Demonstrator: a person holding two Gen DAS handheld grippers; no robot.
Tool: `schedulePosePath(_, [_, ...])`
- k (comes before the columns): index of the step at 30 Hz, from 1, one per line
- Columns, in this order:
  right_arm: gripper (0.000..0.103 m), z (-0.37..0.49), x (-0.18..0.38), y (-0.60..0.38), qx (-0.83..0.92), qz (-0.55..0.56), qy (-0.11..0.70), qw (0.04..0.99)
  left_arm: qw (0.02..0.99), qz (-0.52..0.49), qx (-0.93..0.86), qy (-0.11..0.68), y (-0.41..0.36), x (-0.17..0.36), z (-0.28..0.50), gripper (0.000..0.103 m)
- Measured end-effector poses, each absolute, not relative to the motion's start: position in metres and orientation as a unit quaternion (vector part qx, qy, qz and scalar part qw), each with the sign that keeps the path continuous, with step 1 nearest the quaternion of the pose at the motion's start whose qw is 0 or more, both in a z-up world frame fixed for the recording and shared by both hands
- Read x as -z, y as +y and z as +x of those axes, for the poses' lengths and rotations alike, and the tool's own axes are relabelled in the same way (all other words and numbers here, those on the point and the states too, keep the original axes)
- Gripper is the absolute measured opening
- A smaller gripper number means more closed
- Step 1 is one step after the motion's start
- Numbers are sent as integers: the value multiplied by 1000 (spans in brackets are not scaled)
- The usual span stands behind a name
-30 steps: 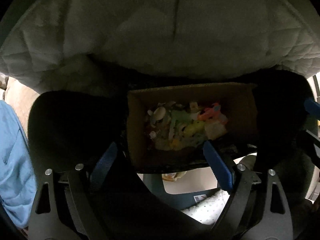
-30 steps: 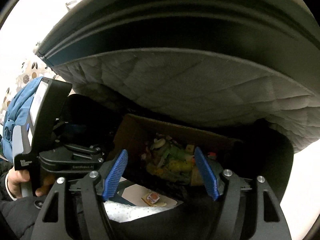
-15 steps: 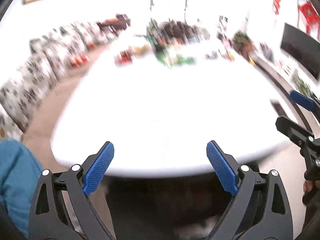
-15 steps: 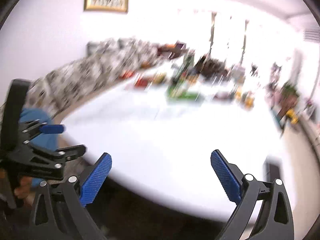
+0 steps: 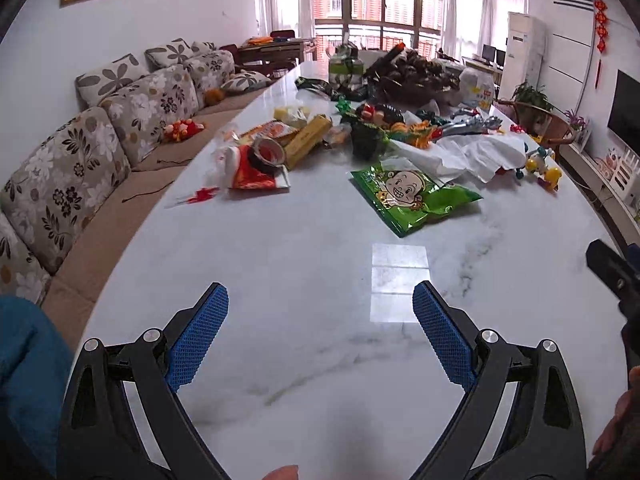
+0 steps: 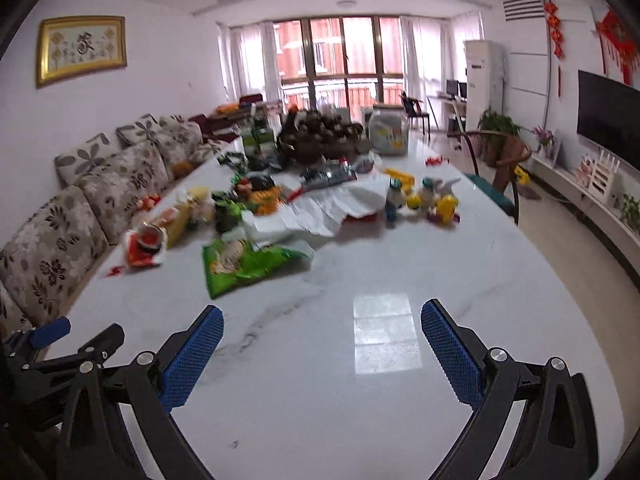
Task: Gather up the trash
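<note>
While both grippers hang over the bare near end of a long white marble table [image 5: 304, 264], nothing is held in either of them; the left gripper [image 5: 320, 332] has its blue pads spread wide with only tabletop showing between them, and the right gripper [image 6: 320, 356] stands just as wide, its jaws having just been opening, and nothing lies between them either. A second ago both cameras looked down into a cardboard box of scraps under a quilted cover; now they look along the table, so a fresh reach for rubbish appears to be starting.

The trash lies farther down the table, well apart from both grippers; nearest is a flat green snack bag [image 5: 412, 200] printed with a cartoon face, lying by itself just short of the main heap; to its left sits a red and white wrapper [image 5: 250, 172] with a roll of tape [image 5: 268, 152] resting on it; behind the bag spreads crumpled white paper [image 5: 476, 152], and beyond that a dense pile of packets and toys. A flowered sofa [image 5: 100, 152] runs along the left side of the table.

The likely next move is a reach forward to the green bag; since it lies flat and thin, a gripper would probably have to come down low and pinch an edge or a raised fold; the slick film could slide on the polished stone.
</note>
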State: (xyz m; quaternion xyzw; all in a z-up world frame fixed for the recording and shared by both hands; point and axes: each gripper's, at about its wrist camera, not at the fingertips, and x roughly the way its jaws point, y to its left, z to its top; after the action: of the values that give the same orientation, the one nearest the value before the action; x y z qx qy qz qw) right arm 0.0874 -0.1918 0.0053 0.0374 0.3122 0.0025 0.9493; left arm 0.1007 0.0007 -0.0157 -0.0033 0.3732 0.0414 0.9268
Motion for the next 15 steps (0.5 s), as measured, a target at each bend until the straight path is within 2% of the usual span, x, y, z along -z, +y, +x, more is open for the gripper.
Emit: schedulePosePath(15, [98,98,16,-191,11,21,326,945,924,3,-40,380,1,31,112,91])
